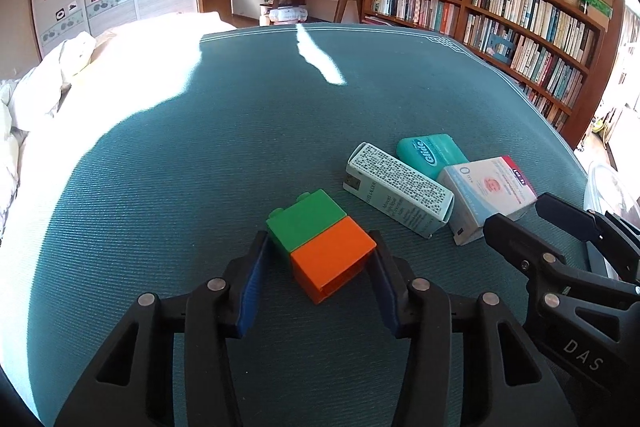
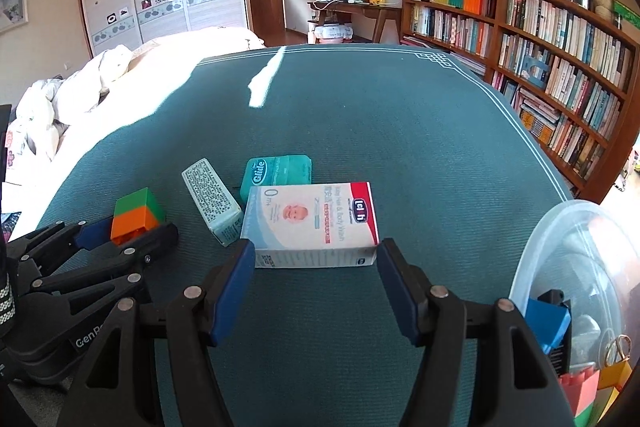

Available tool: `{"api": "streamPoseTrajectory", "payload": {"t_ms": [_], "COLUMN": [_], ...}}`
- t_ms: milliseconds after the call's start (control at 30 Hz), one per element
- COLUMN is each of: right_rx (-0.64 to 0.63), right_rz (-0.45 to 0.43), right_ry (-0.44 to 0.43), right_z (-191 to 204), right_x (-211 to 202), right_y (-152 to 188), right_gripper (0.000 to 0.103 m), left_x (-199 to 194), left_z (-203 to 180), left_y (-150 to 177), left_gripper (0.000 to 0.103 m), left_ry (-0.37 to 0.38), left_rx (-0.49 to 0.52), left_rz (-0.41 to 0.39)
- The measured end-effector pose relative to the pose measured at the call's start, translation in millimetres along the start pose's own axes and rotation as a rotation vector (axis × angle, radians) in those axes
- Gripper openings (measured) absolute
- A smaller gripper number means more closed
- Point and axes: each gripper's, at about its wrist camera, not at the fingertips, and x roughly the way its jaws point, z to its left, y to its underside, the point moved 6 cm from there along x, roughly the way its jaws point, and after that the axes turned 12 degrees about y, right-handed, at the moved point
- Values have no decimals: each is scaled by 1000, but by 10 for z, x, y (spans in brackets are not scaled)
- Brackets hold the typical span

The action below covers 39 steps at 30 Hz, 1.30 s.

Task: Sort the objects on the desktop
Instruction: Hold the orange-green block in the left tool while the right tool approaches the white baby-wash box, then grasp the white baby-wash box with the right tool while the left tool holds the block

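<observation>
**Two grippers low over a green-covered table, each at its own object**

Two handheld grippers work over the teal-green cloth table (image 2: 360, 115), sunlit on its left side. Right of the right gripper stands a clear plastic tub (image 2: 560, 227) with coloured pieces inside.

A white baby-wash box (image 2: 312, 223) lies flat near the table's front, its near end just reaching between the pads of the right gripper (image 2: 316, 267). The jaws stand wider than the box, with a gap showing at each side, so they are open and not pressing.

Touching or just beside the box's left edge lies a narrow pale carton (image 2: 212, 199) printed with fine text, angled away. Behind both sits a teal Glide floss case (image 2: 280, 171).

Further left is a toy brick pair (image 1: 320, 239), green joined to orange, lying on the cloth. The left gripper (image 1: 320, 267) has its blue pads against the pair's two sides, closed on it.
</observation>
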Motion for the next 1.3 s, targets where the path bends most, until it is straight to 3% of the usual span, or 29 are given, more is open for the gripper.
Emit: {"api": "streamPoseTrajectory", "payload": {"t_ms": [167, 300, 567, 767, 867, 933, 1033, 1233, 1300], "right_rx": [1, 23, 38, 82, 77, 74, 56, 80, 103], "right_rz": [3, 7, 9, 29, 27, 30, 20, 29, 34], "right_ry": [-7, -34, -32, -78, -97, -135, -130, -124, -104], "right_z": [33, 45, 53, 26, 45, 73, 114, 81, 41], "right_x": [76, 100, 162, 240, 223, 196, 160, 135, 143], "right_y": [-46, -74, -123, -169, -158, -149, -146, -143, -167], "right_gripper": [71, 79, 79, 79, 76, 60, 54, 52, 60], "left_x": [-2, -18, -63, -56, -55, -54, -54, -63, -68], "left_z": [12, 49, 123, 145, 145, 152, 176, 210, 216], "left_y": [22, 46, 59, 76, 84, 89, 95, 102, 106], "left_gripper": [51, 51, 51, 50, 50, 50, 50, 50, 50], "left_ry": [4, 4, -12, -14, -11, -9, -6, -2, -1], "left_rx": [-8, -21, -32, -38, -41, -44, -54, -68, -71], "left_rz": [-1, -7, -25, -23, -22, -20, -18, -19, -20]}}
